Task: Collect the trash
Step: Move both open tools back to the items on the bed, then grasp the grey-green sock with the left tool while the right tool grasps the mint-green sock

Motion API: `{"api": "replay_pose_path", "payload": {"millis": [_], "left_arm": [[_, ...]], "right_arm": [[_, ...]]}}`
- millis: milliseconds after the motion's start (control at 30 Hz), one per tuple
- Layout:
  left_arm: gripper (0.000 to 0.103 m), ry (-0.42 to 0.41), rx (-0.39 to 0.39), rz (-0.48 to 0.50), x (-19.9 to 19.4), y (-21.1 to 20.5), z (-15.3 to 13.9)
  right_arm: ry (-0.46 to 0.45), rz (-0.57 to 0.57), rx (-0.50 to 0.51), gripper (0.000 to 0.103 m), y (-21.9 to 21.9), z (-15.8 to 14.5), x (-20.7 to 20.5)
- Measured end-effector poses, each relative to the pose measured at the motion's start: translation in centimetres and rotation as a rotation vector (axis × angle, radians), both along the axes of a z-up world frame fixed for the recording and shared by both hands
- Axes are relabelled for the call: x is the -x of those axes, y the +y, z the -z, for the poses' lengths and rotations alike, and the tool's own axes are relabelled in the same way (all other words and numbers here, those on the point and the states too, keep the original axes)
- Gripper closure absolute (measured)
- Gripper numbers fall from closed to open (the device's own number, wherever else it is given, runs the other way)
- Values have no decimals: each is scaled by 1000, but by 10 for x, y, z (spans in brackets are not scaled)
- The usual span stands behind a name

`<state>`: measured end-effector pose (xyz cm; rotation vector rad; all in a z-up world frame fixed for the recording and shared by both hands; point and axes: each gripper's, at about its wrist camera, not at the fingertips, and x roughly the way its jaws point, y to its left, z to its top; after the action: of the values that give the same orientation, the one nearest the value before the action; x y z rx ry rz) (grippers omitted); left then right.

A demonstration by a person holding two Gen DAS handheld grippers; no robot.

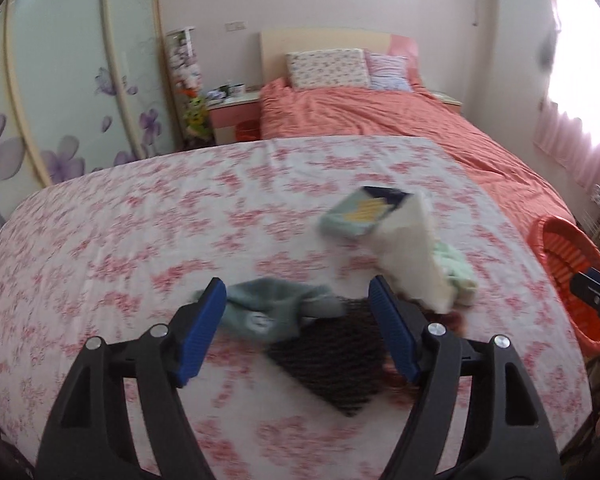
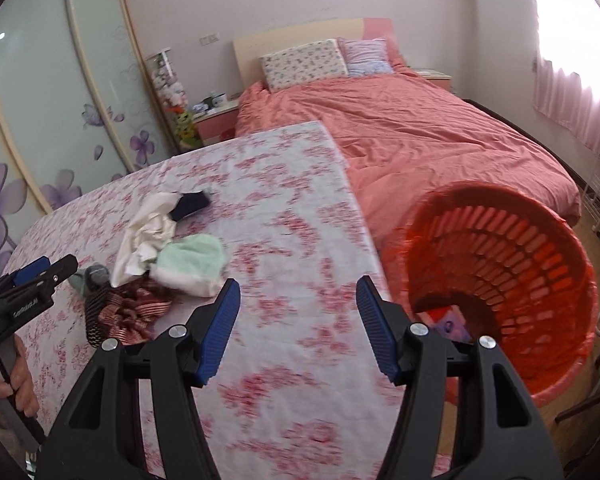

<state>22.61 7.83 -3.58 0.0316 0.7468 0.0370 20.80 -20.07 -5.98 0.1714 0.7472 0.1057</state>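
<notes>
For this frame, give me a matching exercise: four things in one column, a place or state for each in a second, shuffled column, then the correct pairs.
Things:
1. orange laundry basket
2. grey-green sock
3. left gripper
4. floral pillow

Places or states:
A. at the headboard end of the coral-covered bed
B. open, above the clothes pile
C. beside the floral-cloth surface, a few items at its bottom
D. on the floral cloth, seen between the blue pads

Pairs: 1-C, 2-D, 3-B, 4-A
</notes>
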Motion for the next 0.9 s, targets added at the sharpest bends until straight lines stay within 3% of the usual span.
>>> {"api": "replay_pose_path", "payload": {"millis": [267,533,633,767,900], "left_arm": [[30,45,15,-80,-13,48,17],[30,87,45,-76,-27,57,35],[30,105,57,-62,-34,57,41],[30,128,81,-48,-42,56,48],[30,148,117,-34,-46,55,53]], "right_arm": [[36,-103,17,45,57,16,-27],[88,-148,61,47,90,34,-54],[104,-145,63,57,93,38,-59],[88,-145,106,88,100,37,-59],[73,-123,116,97,93,34,-55]]}}
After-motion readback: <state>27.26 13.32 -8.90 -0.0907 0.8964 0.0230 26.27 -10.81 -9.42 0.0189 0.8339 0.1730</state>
